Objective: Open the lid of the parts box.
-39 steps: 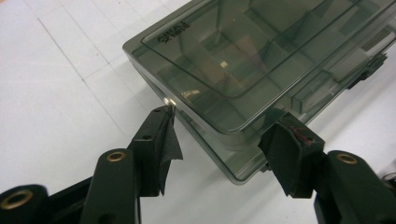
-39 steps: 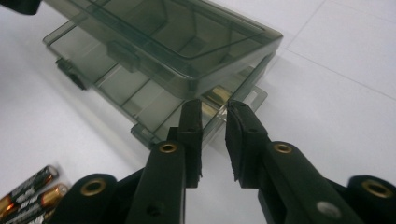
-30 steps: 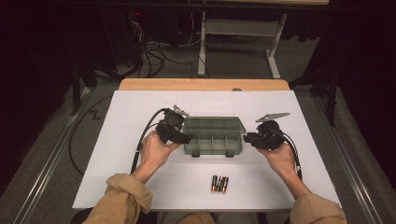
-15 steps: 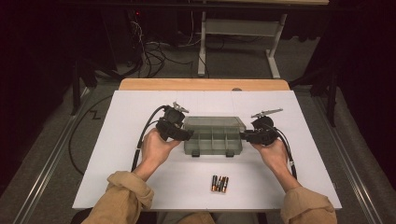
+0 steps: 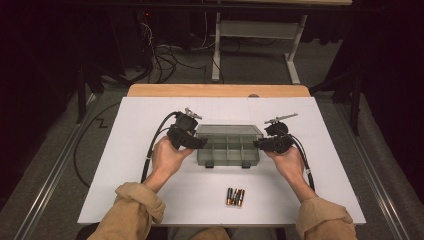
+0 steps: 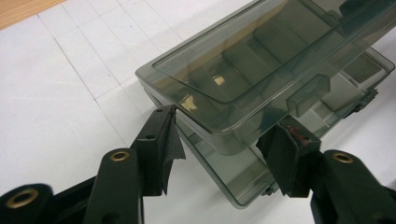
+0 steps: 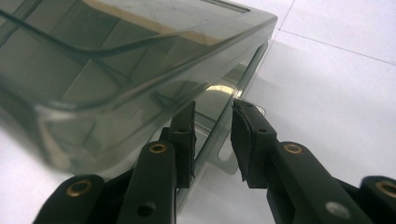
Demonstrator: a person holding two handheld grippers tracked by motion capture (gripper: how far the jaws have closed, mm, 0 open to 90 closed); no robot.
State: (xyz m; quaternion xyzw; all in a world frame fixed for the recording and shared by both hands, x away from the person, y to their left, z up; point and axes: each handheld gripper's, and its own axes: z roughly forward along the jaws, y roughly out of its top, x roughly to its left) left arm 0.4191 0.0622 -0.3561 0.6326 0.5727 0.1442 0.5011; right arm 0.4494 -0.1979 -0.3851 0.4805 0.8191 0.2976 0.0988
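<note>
At the middle of the white sheet (image 5: 150, 150) covering the table sits a smoky translucent compartment box (image 5: 229, 145), its lid (image 6: 275, 51) lifted slightly off the base along the edge seen in both gripper views. From the box's 9 o'clock side the left gripper (image 5: 200, 142) reaches in; its own view shows the jaws spread wide, straddling the near corner of the box, with the pads (image 6: 163, 140) at either side of the lid's rim (whether they press on it I cannot tell). At 3 o'clock the right gripper (image 5: 257, 144) meets the opposite end. Its jaws stand narrow, one inside and one outside the thin clear end wall (image 7: 219, 126) of the base, with a small gap left between the pads, so a firm grip is not certain. Toward 6 o'clock from the box, well apart from it, a few batteries (image 5: 235, 196) lie side by side on the sheet, between the person's two tan sleeves (image 5: 132, 210).
</note>
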